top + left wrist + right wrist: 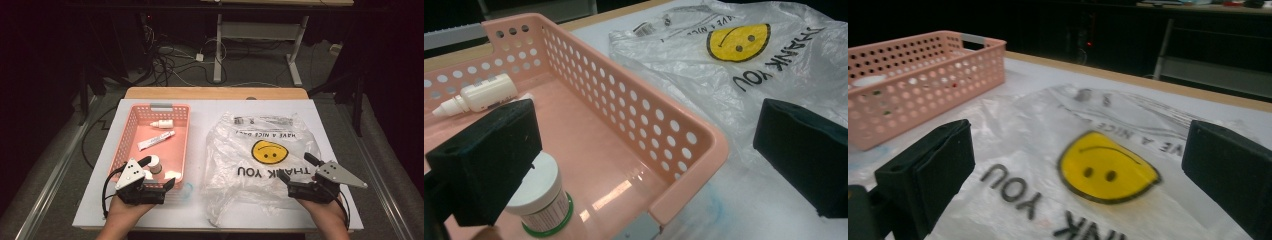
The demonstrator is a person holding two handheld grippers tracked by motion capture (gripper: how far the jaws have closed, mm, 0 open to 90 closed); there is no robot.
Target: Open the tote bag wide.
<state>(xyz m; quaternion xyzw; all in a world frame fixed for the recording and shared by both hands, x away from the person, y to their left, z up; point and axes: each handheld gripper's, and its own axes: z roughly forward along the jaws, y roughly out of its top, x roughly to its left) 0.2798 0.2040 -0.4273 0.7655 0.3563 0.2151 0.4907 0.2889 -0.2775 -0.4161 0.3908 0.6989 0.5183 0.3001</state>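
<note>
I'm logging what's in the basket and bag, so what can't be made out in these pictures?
- Jar: left gripper view, label print too small; one black jaw covers its left side.
- Dropper bottle: label unreadable.
- Tube: high view, print too small.
- Plastic bag: any contents unclear under crumpled film.
- Pink basket: right gripper view, items behind the perforated wall blurred.

A pink perforated basket point(183, 131) sits beside a clear plastic bag point(226, 165) printed with a yellow smiley and black lettering.

Pink perforated basket point(131, 131) holding white jar point(543, 195); crumpled smiley plastic bag point(260, 155) flat beside it
</note>
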